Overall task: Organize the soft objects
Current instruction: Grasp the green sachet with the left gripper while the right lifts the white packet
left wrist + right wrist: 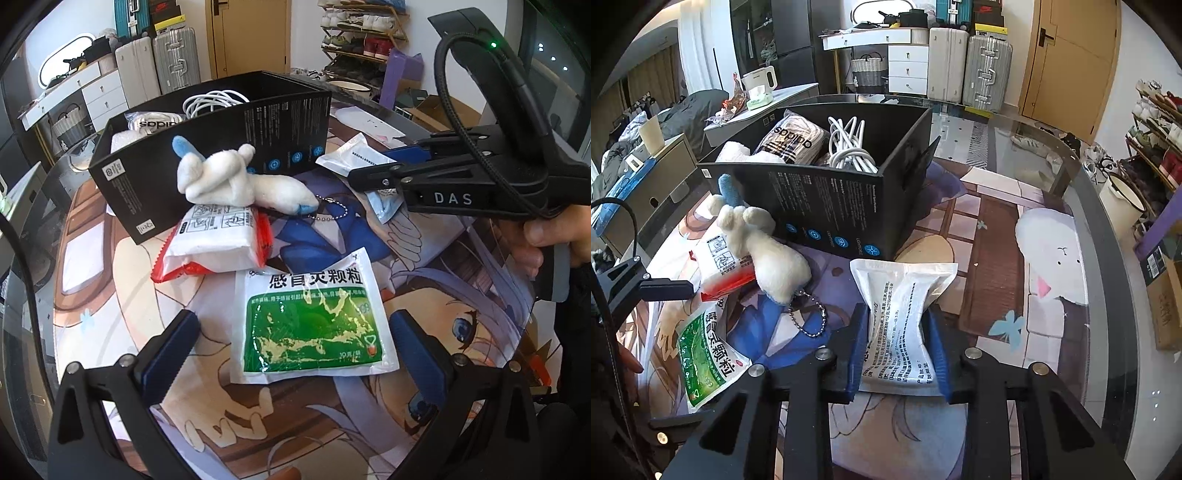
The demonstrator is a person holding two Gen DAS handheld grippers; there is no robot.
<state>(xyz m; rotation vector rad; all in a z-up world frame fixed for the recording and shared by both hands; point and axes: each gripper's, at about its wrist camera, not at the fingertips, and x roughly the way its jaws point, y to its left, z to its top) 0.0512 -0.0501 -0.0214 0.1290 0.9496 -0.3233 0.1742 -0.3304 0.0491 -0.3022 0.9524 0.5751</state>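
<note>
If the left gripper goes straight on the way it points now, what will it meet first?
Probably the green sachet: it lies on the mat between the open jaws of the left gripper. Depth is hard to judge in this view.

The left wrist view looks steeply down along its own jaws, close above a green sachet [310,321] on the table [461,258], facing a black box [207,147] and a door beyond. The right wrist view also tilts down, close over a white pouch [905,325], facing the same black box [827,199]. Both views share the box, a plush toy [229,177] [764,251], the sachet [701,358] and the pouch [354,157].
</note>
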